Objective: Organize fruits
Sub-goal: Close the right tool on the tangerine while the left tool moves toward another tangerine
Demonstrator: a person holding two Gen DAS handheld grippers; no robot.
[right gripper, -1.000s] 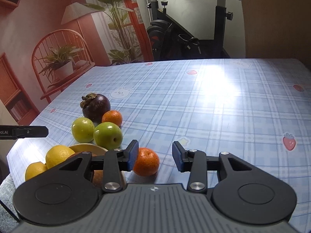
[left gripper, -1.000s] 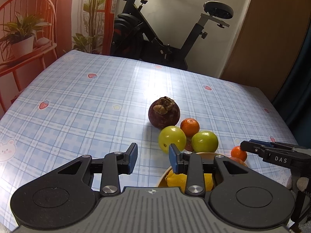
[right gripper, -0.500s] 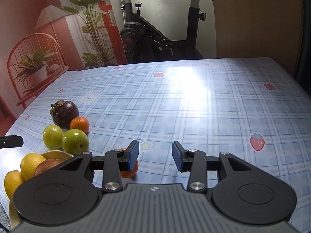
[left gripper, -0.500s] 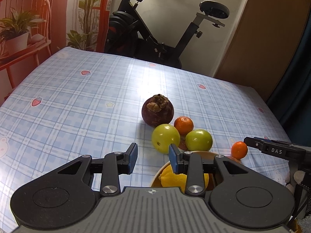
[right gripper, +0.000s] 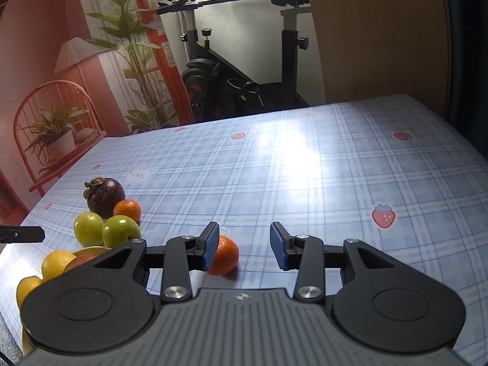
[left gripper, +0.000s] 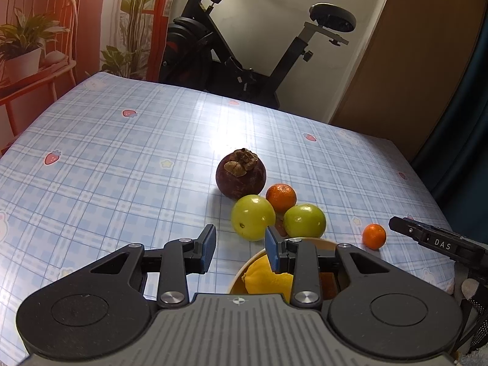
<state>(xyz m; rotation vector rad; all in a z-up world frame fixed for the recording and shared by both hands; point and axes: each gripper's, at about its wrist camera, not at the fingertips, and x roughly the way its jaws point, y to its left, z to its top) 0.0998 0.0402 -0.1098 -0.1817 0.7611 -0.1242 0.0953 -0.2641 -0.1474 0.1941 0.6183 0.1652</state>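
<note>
A dark mangosteen (left gripper: 241, 177), a mandarin (left gripper: 281, 197) and two green fruits (left gripper: 252, 221) (left gripper: 304, 221) sit together on the blue checked cloth. A yellow bowl (left gripper: 241, 277) with lemons (left gripper: 268, 277) lies under my left gripper (left gripper: 240, 245), which is open and empty above the bowl's far rim. A lone mandarin (right gripper: 224, 254) lies beside the left finger of my right gripper (right gripper: 245, 245), which is open and holds nothing. The same mandarin (left gripper: 374, 236) shows in the left wrist view, next to the right gripper's fingertip (left gripper: 405, 228).
The table (right gripper: 305, 167) runs far and right with a plain cloth. An exercise bike (left gripper: 231, 61) stands behind the far edge. A red chair with a potted plant (right gripper: 58, 134) stands at the left. The bowl (right gripper: 88, 250) also shows in the right wrist view.
Both grippers have lifted and drawn back a little. The lone mandarin, between the right fingers a second ago, now lies at the left finger. Both stay open.
</note>
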